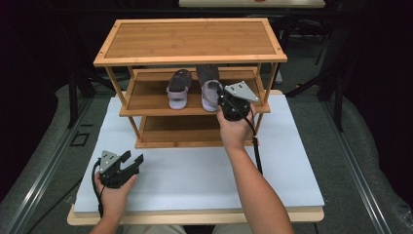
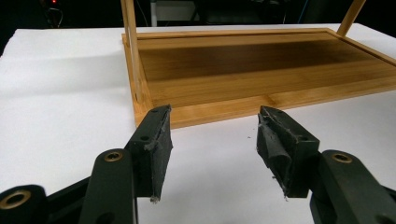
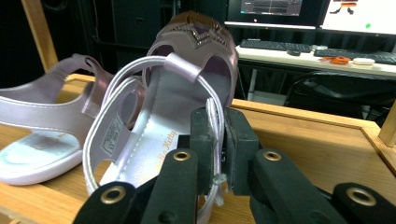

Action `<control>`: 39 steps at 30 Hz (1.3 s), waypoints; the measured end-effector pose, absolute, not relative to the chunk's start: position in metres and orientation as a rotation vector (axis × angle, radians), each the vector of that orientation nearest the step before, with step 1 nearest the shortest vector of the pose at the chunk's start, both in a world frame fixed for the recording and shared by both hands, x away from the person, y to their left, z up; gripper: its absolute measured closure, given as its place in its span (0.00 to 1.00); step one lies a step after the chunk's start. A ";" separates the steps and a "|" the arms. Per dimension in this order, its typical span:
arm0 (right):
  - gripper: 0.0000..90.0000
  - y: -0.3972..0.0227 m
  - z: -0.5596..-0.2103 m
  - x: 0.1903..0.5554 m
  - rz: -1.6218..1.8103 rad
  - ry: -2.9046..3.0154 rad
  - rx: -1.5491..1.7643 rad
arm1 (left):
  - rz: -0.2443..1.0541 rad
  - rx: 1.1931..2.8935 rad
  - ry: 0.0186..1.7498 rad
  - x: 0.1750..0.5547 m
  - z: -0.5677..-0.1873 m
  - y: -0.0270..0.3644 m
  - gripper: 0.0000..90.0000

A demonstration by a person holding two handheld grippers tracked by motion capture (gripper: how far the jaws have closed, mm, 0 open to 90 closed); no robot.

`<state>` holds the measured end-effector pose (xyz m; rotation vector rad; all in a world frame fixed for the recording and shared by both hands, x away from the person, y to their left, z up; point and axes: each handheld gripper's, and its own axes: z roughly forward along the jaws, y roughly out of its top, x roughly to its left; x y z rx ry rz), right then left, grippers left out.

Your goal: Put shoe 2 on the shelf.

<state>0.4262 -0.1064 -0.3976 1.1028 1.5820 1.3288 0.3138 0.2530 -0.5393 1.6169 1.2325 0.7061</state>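
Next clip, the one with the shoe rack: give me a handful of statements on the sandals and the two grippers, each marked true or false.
1. The right gripper is shut on the heel strap of the right sandal. True.
2. Both sandals stand on the top shelf of the shoe rack. False: the right sandal and the left sandal are on the middle shelf.
3. The left gripper holds a sandal. False: its jaws stand open with nothing between them, above the white table.
4. The bottom shelf bears no shoe where it is in view. True.
5. The held sandal lies flat. False: it tilts, leaning on its side.
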 end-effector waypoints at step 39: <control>0.75 -0.100 -0.389 0.448 1.370 1.632 1.149 | 0.705 1.623 1.231 0.314 -0.539 0.253 0.50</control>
